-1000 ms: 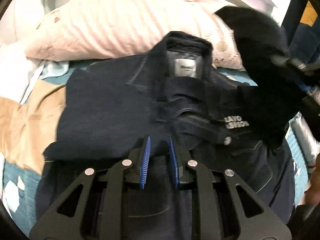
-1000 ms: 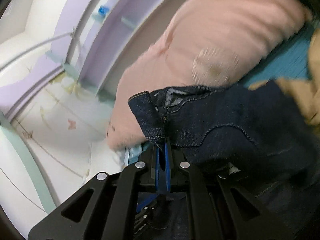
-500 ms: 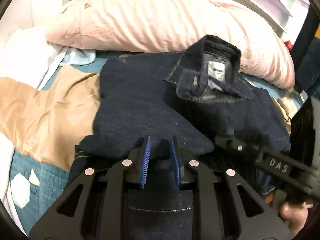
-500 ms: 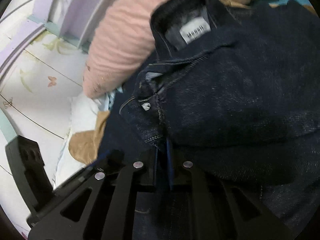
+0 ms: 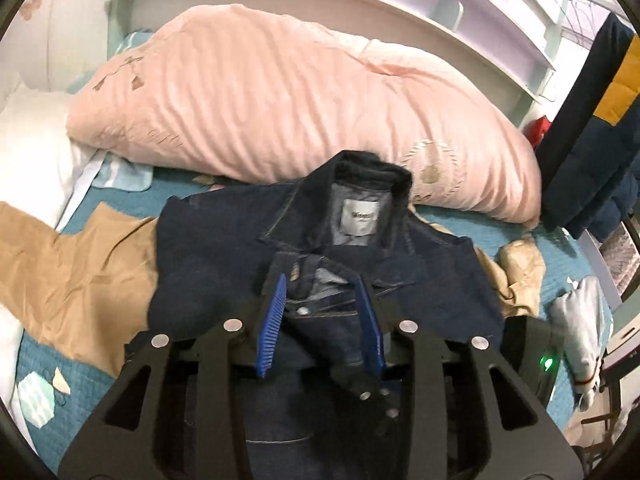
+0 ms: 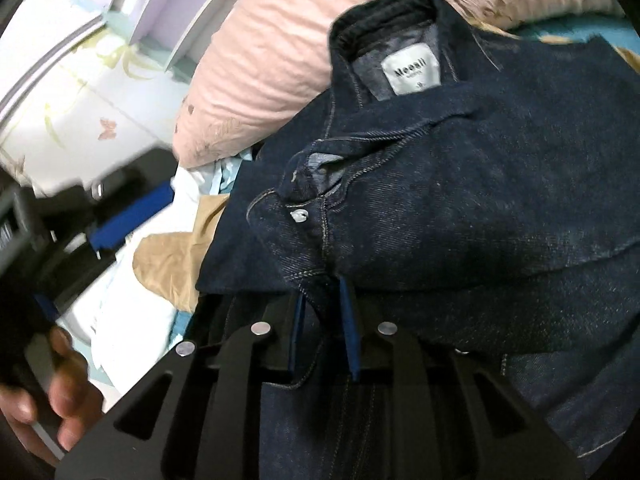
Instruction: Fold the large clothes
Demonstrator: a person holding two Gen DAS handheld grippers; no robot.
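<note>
Bed with teal cover carries a pink duvet behind and a tan garment beside the jacket. Denim jacket lies mid-bed, sides folded inward, collar and white label uppermost. Left gripper fingers opening, nothing gripped. Right gripper fingers opening; a denim fold sits loosely between.

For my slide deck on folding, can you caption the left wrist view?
Left gripper opening above a folded dark denim jacket on a bed, pink duvet behind.
</note>
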